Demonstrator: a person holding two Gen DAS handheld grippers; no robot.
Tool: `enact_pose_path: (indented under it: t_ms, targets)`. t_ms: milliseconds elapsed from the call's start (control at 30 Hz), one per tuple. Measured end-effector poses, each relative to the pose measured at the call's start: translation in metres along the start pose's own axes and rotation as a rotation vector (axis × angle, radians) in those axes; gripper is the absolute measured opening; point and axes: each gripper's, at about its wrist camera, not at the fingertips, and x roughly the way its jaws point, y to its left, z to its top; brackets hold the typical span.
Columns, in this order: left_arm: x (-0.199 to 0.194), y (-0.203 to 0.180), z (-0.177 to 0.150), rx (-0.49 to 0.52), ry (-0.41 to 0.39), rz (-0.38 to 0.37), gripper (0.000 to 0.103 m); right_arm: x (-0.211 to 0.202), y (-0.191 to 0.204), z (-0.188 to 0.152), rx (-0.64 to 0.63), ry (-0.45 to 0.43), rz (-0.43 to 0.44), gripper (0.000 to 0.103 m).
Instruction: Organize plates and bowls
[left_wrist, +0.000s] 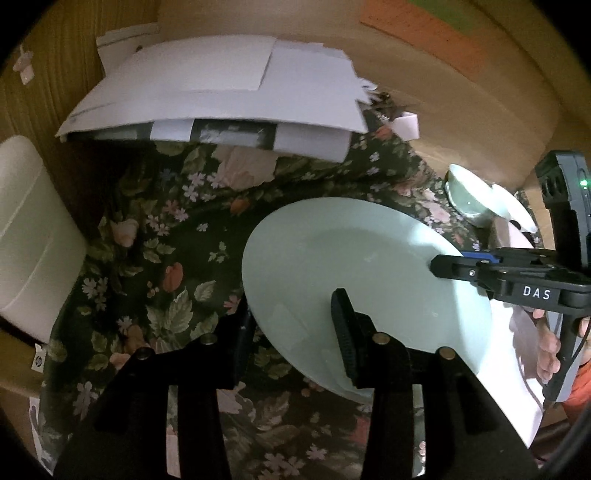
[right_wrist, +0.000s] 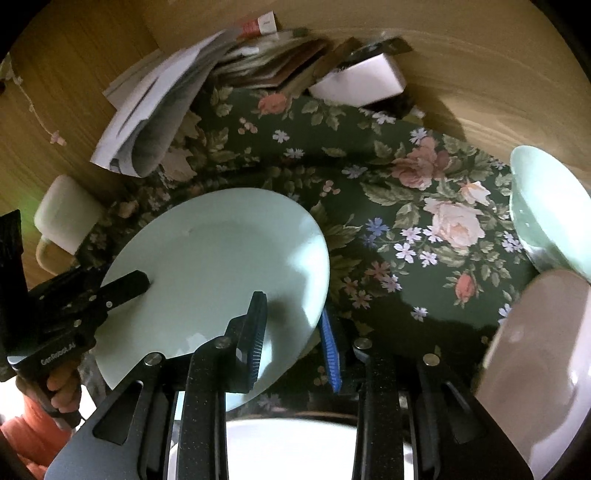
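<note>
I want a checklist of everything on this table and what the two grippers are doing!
Surface: floral tablecloth over a wooden table.
Job's things: pale green plate held tilted; green bowl; pinkish dish; white plate below.
Clutter: papers, white box, white mug.
Grippers: left gripper and right gripper both clamp the plate's rim.
Cables: nothing seen.
Surroundings: white chair.

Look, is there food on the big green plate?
No, the green plate is bare and shiny, with only the two grippers' black fingers on its rim.
</note>
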Motion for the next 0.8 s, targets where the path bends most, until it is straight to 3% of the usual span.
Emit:
enact_pose_path:
  t_ms: [800]
  targets:
    - [-0.062,-0.054,-0.015,0.067,-0.101,-0.029,0.041,-0.081,-0.008,-0.043,0.011,-0.141,-0.025,0.026]
